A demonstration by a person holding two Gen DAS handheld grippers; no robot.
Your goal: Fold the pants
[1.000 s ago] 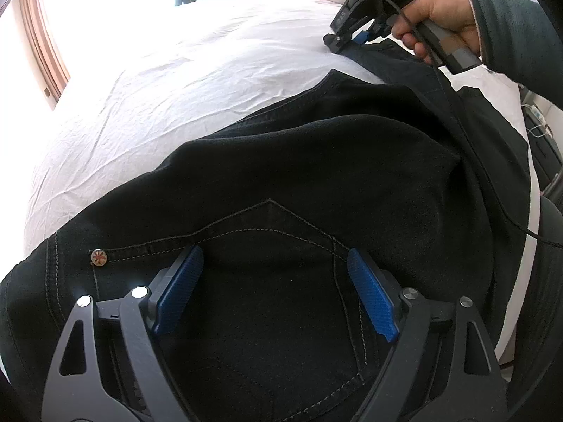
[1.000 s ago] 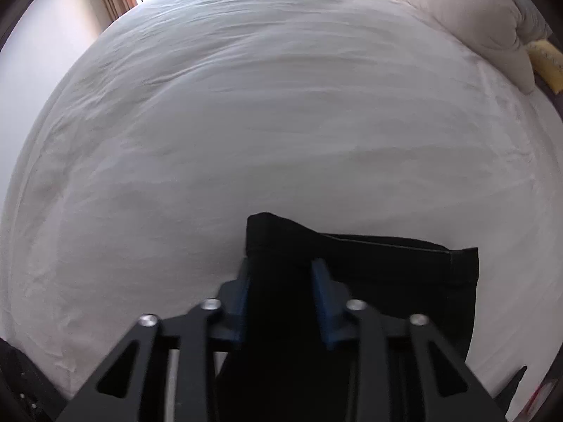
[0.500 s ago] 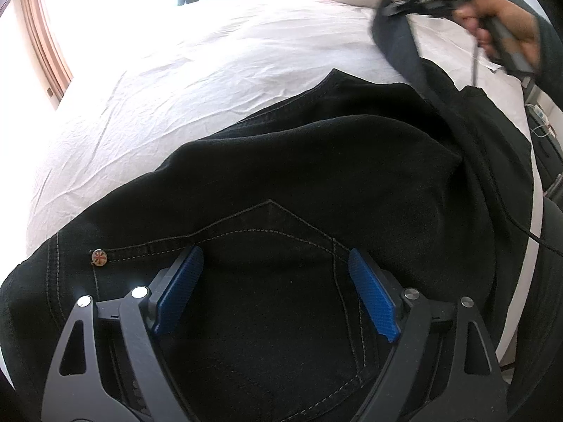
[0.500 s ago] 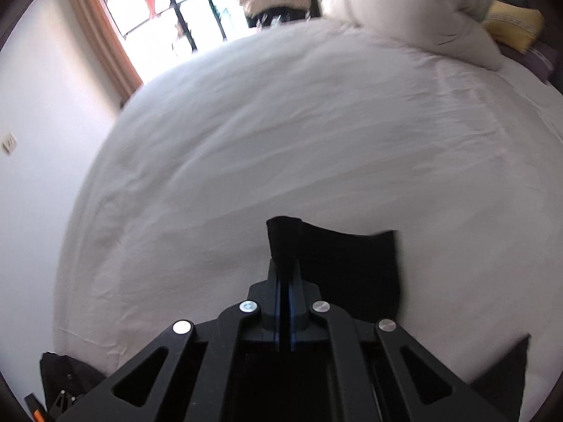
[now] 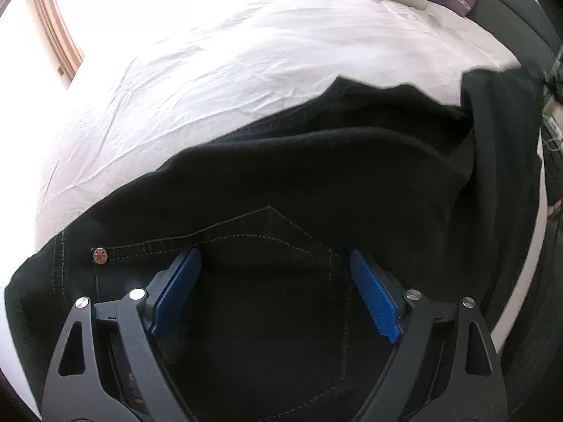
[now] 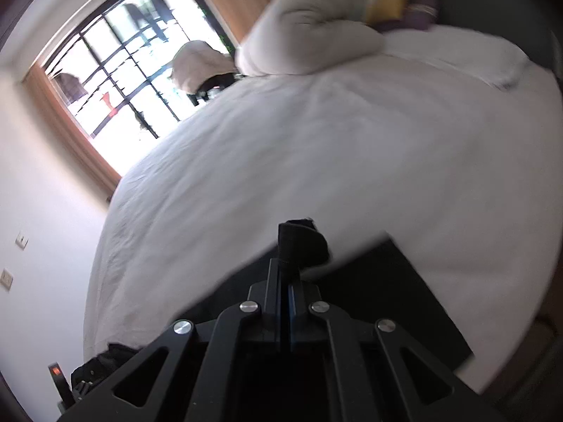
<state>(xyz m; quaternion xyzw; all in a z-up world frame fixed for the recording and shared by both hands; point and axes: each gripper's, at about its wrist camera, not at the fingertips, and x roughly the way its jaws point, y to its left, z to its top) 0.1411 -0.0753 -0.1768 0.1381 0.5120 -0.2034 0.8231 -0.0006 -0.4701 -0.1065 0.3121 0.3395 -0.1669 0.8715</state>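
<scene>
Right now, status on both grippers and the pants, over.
Left gripper open over the back pocket. Right gripper shut on the pants leg end, lifted off the white bed sheet. Nothing in the way.

We see the black denim pants [image 5: 299, 176] with tan stitching spread seat-up along the white bed's near edge, one leg end [image 6: 301, 242] lifted off the sheet.

Each black claw [image 5: 274, 299] has ribbed blue pads [image 5: 374, 307] and silver screws [image 5: 412, 294].
</scene>
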